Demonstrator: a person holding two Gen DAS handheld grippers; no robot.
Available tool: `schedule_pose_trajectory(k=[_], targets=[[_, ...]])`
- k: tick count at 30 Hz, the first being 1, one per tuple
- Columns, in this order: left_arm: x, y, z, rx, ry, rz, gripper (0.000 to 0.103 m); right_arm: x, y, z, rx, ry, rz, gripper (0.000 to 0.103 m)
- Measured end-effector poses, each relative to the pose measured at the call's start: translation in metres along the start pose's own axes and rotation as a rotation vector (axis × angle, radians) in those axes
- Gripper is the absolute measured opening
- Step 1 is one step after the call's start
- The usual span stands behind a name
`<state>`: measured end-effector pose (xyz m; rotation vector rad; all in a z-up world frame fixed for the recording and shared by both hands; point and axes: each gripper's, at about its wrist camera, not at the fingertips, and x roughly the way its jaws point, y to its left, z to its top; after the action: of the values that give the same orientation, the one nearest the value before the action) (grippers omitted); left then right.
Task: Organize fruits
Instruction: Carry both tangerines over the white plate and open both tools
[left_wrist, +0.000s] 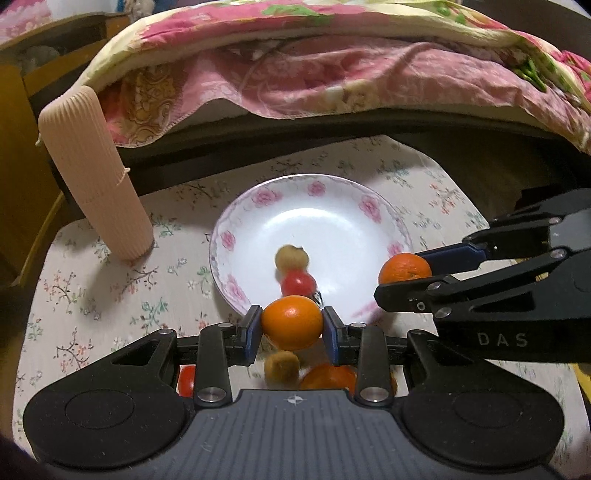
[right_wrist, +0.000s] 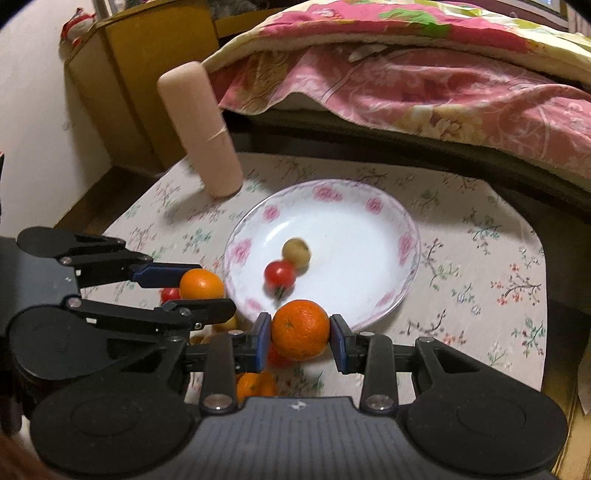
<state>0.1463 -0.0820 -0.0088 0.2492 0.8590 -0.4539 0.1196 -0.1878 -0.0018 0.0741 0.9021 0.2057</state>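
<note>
Left wrist view, bottom centre: left gripper (left_wrist: 291, 328) clenched on an orange (left_wrist: 291, 323), blue pads touching both its sides, held just in front of the near rim of the plate (left_wrist: 258, 206). Below it, partly hidden by the gripper body, loose fruit on the tablecloth (left_wrist: 92, 288): a brown longan-like fruit (left_wrist: 281, 367), another orange (left_wrist: 328, 376), a small red tomato (left_wrist: 186, 380) at lower left.

Right wrist view, bottom centre: right gripper (right_wrist: 300, 334) grasping a second orange (right_wrist: 301, 328), pads pressed on either side, at the plate's near rim. Under it another orange (right_wrist: 255, 386) and a bit of red fruit, mostly hidden.

Each gripper shows in the other's view: the right one enters the left view from the right edge with its orange over the plate's right rim; the left one enters the right view from the left edge, its orange beside the plate's left rim, with a red tomato (right_wrist: 170, 294) on the cloth just behind it.

Plate is white with a pink flower border, centre of both frames. In it sit a red cherry tomato (left_wrist: 298, 283) and a tan round fruit (left_wrist: 291, 257), touching each other, both blurred.

Outward: floral tablecloth covers the small table. A ribbed beige cylinder (left_wrist: 96, 177) stands tilted-looking at upper left, on the cloth's far left corner, apart from the plate. Pink floral quilt (left_wrist: 332, 74) across the top of the frame, wooden cabinet (right_wrist: 140, 74) at upper left.
</note>
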Motion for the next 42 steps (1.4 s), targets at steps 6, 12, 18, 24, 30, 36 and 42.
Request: schedule_pose_trajectory(k=[6, 12, 18, 24, 30, 36, 42], targets=[[0.013, 0.006, 0.009, -0.034, -0.008, 0.016, 0.041, 0.013, -0.009, 0.012, 0.030, -0.015, -0.019, 0.035], [0.025, 0.012, 0.010, -0.056, 0.000, 0.019, 0.041, 0.025, -0.014, 0.017, 0.045, -0.017, -0.035, 0.035], [0.034, 0.014, 0.009, -0.059, 0.009, 0.019, 0.041, 0.037, -0.014, 0.017, 0.041, -0.007, -0.050, 0.035], [0.038, 0.013, 0.010, -0.063, 0.009, 0.025, 0.041, 0.040, -0.015, 0.018, 0.041, -0.010, -0.072, 0.035], [0.038, 0.013, 0.010, -0.058, 0.013, 0.029, 0.041, 0.041, -0.014, 0.019, 0.037, -0.011, -0.083, 0.035], [0.039, 0.012, 0.010, -0.053, 0.015, 0.028, 0.042, 0.042, -0.015, 0.019, 0.042, -0.011, -0.086, 0.036], [0.038, 0.013, 0.010, -0.059, 0.014, 0.032, 0.044, 0.041, -0.015, 0.019, 0.045, -0.010, -0.091, 0.036]])
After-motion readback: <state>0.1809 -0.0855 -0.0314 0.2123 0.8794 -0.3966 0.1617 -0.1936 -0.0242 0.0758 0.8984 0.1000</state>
